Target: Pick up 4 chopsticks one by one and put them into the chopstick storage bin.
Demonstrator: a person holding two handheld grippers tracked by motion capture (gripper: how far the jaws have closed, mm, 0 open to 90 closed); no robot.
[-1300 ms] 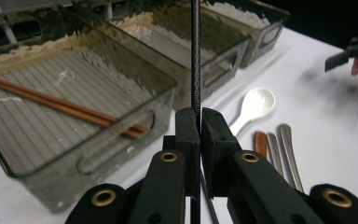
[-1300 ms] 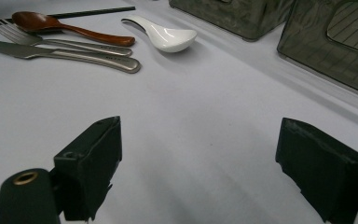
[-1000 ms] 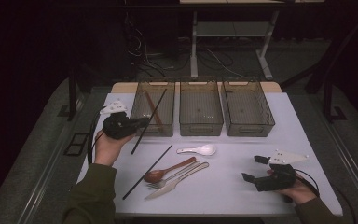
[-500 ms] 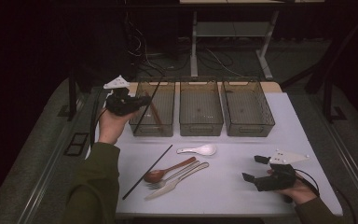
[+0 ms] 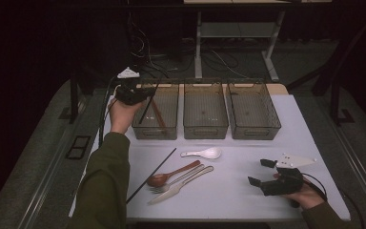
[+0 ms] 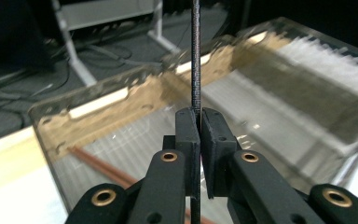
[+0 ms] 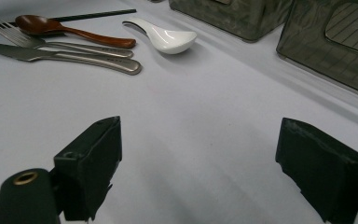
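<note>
We are working at a white table (image 5: 238, 191) in a dark room, with cables and pale desk legs on the grey floor behind it. Three clear bins are sitting in a row at the far edge. Our left gripper (image 5: 134, 93) is hovering over the leftmost bin (image 5: 155, 131), its jaws pressed together on a thin black chopstick (image 6: 195, 60); in the left gripper view the stick is running straight up between the pads, and in the high view it is slanting down into that bin, beside a brown chopstick (image 5: 158, 116) lying inside. Our right gripper (image 5: 263, 172) is resting near the table's front right, jaws spread wide with nothing between them. A second black chopstick (image 5: 151, 175), a wooden spoon (image 5: 171, 173), a fork (image 5: 178, 180), a knife (image 5: 181, 185) and a white spoon (image 5: 202, 153) are lying on the bare table.
</note>
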